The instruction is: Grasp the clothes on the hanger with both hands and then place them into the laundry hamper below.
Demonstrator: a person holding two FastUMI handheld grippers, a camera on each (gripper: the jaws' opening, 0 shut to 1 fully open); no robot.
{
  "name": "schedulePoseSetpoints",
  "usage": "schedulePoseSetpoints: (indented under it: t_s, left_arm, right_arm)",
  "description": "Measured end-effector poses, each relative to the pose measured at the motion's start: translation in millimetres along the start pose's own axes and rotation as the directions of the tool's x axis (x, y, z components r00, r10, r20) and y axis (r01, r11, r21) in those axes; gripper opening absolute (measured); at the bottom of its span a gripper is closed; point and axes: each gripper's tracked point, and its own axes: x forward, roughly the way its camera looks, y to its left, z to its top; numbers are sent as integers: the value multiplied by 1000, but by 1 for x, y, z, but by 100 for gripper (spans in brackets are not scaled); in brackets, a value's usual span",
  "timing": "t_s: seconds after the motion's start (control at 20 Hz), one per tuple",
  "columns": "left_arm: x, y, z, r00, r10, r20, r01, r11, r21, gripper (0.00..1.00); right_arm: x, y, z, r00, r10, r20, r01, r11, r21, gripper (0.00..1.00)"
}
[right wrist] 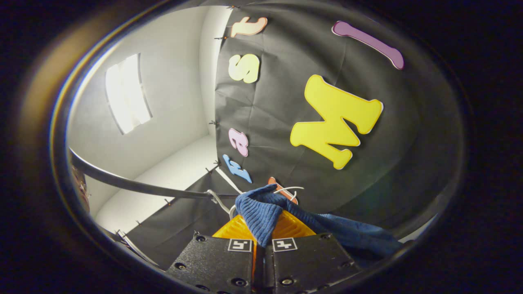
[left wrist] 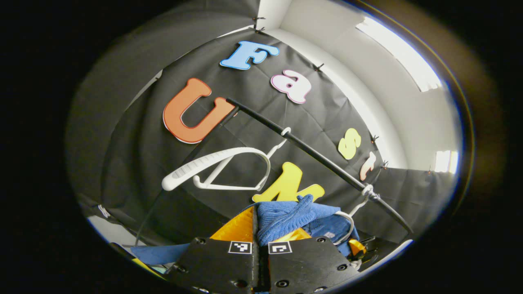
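Between the yellow pads of the left gripper (left wrist: 260, 232), a fold of the blue sweater (left wrist: 286, 216) is being pinched, the two fingers closing tightly on the knit. Across in the right gripper view, the right gripper (right wrist: 260, 239) is clamping another ribbed edge of the same sweater (right wrist: 261, 212) the same way. Behind it, a white hanger (left wrist: 347, 222) is still carrying the sweater on the black rail (left wrist: 310, 153), while an empty white hanger (left wrist: 220, 167) is hanging further along

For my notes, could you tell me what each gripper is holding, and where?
Both grip the blue knitted garment: the left gripper and the right gripper each pinch a bunched ribbed edge.
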Motion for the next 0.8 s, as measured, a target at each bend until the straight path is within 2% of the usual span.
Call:
schedulePoseSetpoints:
  t_s: [0.15, 0.25, 0.3, 0.4, 0.45, 0.55, 0.65, 0.7, 0.75, 0.8]
  left_arm:
    - [5, -1, 8, 1000, -17, -9, 16, 999, -36, 1]
    - [12, -5, 21, 999, -32, 11, 32, 999, -25, 0]
    - [17, -9, 28, 999, -39, 14, 40, 999, -23, 4]
    - [25, -12, 24, 999, -43, -7, 43, 999, -22, 1]
    - [29, -6, 18, 999, -30, -26, 29, 999, -30, 4]
    - [33, 4, 6, 998, -26, -52, 23, 998, -62, 1]
    - [37, 9, -8, 997, -31, -74, 24, 995, -96, 1]
    - [36, 14, -14, 996, -24, -83, 16, 995, -96, 5]
    - [34, 21, -19, 996, -12, -88, 4, 996, -92, 1]
    - [29, 26, -23, 996, -10, -94, 1, 995, -99, 5]
  right_arm:
    - [5, -2, 10, 1000, 2, 8, -2, 1000, 5, 5]
    - [9, 1, 17, 1000, 3, 7, -2, 1000, -18, 5]
    - [12, 3, 19, 1000, 9, 0, -9, 1000, -27, 5]
    - [13, 1, 26, 1000, 10, 7, -10, 999, -36, 5]
    - [10, 2, 26, 1000, 12, 8, -11, 1000, -23, 5]
    - [8, 0, 31, 999, 23, 38, -23, 1000, 2, 5]
    - [10, -1, 34, 996, 56, 63, -61, 995, 79, 5]
    - [11, -8, 32, 997, 49, 65, -55, 993, 103, 5]
    - [9, -21, 28, 998, 22, 58, -29, 993, 112, 5]
    - [7, -30, 25, 998, 7, 55, -14, 992, 127, 5]
